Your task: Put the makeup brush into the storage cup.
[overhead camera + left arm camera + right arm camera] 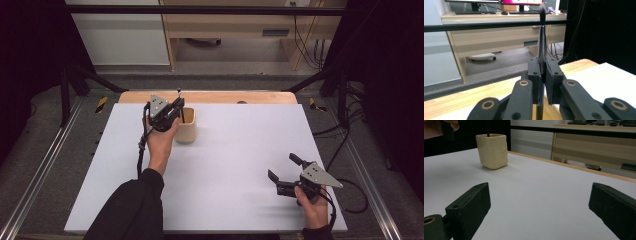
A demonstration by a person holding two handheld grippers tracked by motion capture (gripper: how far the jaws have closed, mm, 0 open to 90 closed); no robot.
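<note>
A cream square cup (pixel 186 125) stands on the white table top (pixel 225 165) near the far edge; the right gripper view has the cup (pixel 492 150) at upper left. My left gripper (pixel 177 106) hovers over the cup's left rim, shut on a slim black brush (pixel 542 37) that stands upright, bristle tip up, its lower end going down into the cup. In the left gripper view the jaws pinch the brush handle between their pads (pixel 535 75). My right gripper (pixel 283 167) rests low at the table's right front, open, nothing between its fingers (pixel 471 205).
A wooden strip (pixel 215 96) runs along the table's far edge. Black frame posts (pixel 335 75) and cables stand to the right. A wooden desk (pixel 499 35) with monitors lies beyond the table.
</note>
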